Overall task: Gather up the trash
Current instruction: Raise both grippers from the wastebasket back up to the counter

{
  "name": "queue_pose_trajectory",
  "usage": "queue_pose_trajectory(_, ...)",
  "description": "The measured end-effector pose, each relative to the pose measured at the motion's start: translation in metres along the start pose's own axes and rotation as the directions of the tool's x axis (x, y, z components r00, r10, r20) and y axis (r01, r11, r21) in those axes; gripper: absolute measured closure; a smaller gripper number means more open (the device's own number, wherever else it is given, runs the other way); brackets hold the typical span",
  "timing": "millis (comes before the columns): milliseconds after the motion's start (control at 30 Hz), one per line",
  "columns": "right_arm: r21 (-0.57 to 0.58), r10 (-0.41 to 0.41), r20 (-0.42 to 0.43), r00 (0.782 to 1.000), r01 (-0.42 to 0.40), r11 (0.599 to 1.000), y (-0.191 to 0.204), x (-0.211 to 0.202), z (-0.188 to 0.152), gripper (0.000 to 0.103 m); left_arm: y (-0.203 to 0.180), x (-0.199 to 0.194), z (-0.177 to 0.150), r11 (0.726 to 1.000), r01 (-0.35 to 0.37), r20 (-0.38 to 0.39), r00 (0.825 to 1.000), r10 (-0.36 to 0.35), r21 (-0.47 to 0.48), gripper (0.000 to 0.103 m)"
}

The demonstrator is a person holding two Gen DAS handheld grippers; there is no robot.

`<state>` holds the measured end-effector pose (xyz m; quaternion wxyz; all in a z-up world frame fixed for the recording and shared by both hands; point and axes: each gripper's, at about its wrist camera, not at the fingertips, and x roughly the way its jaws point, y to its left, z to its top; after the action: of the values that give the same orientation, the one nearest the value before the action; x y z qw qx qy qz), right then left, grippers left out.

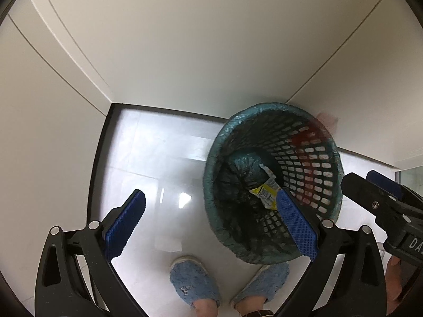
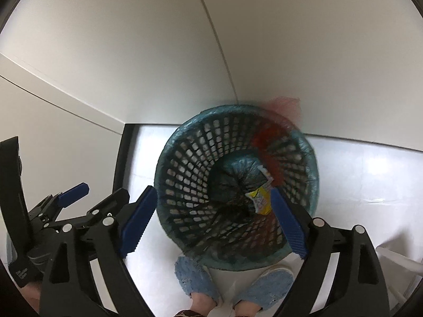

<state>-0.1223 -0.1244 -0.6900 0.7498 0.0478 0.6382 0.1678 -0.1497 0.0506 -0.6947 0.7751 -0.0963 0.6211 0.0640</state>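
Observation:
A round lattice trash basket (image 1: 321,169) lined with a teal plastic bag stands on the floor in a corner; it also shows in the right wrist view (image 2: 185,163). A yellow and white wrapper (image 1: 265,194) lies inside near the bottom, seen too in the right wrist view (image 2: 260,198). A red plastic piece (image 2: 267,142) hangs at the far rim. My left gripper (image 1: 211,211) is open and empty above the floor, its right finger over the basket. My right gripper (image 2: 214,206) is open and empty above the basket mouth.
White cabinet panels (image 1: 185,39) wall in the corner, with a dark baseboard (image 1: 100,142) on the left. The floor is glossy white tile (image 1: 158,163). The person's blue slippers (image 1: 194,282) stand just in front of the basket.

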Motion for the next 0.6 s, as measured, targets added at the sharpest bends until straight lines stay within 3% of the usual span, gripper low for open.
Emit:
queue_pose_trajectory(367,0.01,-0.053,-0.011,0.999,0.053,0.999,0.0,0.002,-0.002,0.016,0.011,-0.002,0.002,1.0,-0.001,-0.002,1.0,0.001,0.0,0.006)
queue_pose_trajectory(600,0.01,-0.1,0.007,0.995,0.1,0.995,0.0,-0.031,-0.002,0.009,0.009,-0.029,0.01,1.0,0.008,0.008,1.0,-0.008,0.017,0.006)
